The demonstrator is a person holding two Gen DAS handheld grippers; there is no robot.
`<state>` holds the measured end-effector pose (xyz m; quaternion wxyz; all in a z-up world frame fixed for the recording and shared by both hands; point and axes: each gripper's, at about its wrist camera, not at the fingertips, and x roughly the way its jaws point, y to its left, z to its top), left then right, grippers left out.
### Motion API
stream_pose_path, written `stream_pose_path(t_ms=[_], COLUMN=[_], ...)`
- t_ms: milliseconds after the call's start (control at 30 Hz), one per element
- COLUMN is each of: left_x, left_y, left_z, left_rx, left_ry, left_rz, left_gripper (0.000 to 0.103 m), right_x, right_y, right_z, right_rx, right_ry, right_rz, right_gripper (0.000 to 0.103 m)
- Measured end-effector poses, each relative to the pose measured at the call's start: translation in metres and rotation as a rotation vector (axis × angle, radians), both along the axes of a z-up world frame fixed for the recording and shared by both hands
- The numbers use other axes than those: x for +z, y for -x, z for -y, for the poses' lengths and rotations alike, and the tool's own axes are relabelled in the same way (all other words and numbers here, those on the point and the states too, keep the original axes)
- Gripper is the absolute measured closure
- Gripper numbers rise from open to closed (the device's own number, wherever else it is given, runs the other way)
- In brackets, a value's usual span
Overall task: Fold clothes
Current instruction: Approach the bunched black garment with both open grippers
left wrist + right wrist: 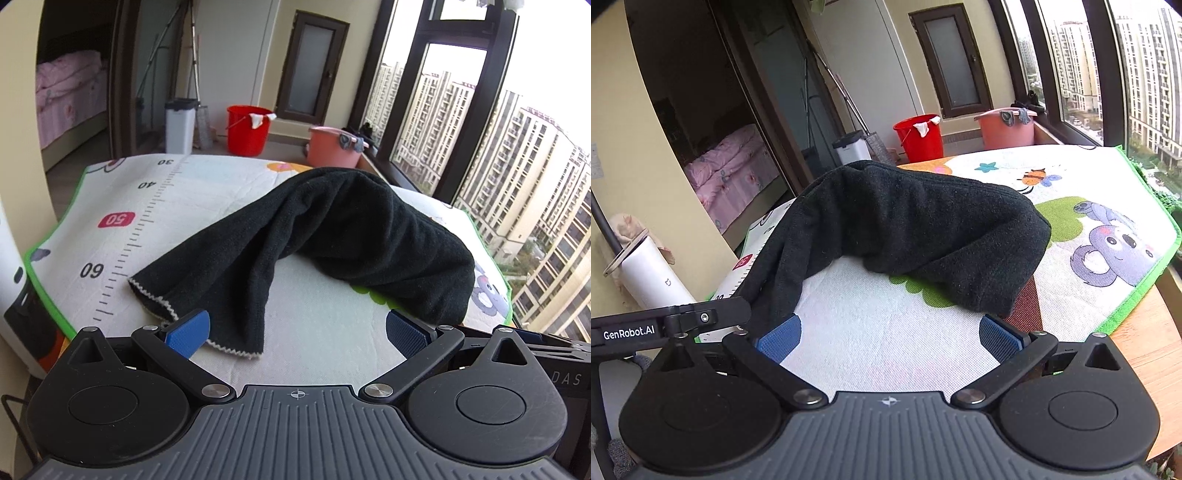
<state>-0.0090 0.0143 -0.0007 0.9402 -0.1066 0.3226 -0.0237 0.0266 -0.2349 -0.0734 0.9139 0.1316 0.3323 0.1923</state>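
Observation:
A black knitted garment (332, 229) with a pale scalloped hem lies bunched in an arch on the printed play mat (207, 192). Its hem end reaches toward my left gripper (295, 334), which is open, its blue pads (186, 332) wide apart and the left pad touching the hem. In the right wrist view the same garment (908, 229) humps across the mat (1082, 184). My right gripper (890, 338) is open with bare mat between its pads, and the garment's near ends lie just beyond each pad.
The mat covers a wooden table (1145, 350) beside tall windows (461, 122). On the floor beyond stand a red bucket (248, 130), a pink basin (332, 147) and a white bin (180, 125). A white cylinder (652, 277) stands at the left. The left gripper's body (646, 328) shows in the right wrist view.

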Motion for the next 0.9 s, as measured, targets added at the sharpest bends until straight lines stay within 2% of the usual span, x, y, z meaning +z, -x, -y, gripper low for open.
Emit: stream_pose_path(t_ms=[167,267,367,600,900], left_x=[0.002,0.002,0.004,0.011,0.016], left_y=[0.000,0.002,0.005,0.011,0.017], left_z=[0.003,0.002,-0.001,0.001,0.010], left_rx=[0.013,0.005,0.011,0.013,-0.003], left_ry=[-0.045,-0.042,-0.045,-0.065,-0.120], left_rz=[-0.041,-0.043,-0.033,-0.056,-0.044], left_gripper=[0.000,0.000,0.000,0.000,0.000], right_x=[0.001,0.002,0.012,0.017,0.017], right_y=[-0.002,-0.004,0.011,0.009,0.007], right_z=[0.001,0.002,0.001,0.001,-0.011], right_rx=[0.001,0.000,0.000,-0.005,0.018], right_ry=[0.031,0.043,0.061,0.078,0.107], right_rz=[0.012,0.021,0.071,0.066,0.059], right_gripper=[0.000,0.000,0.000,0.000,0.000])
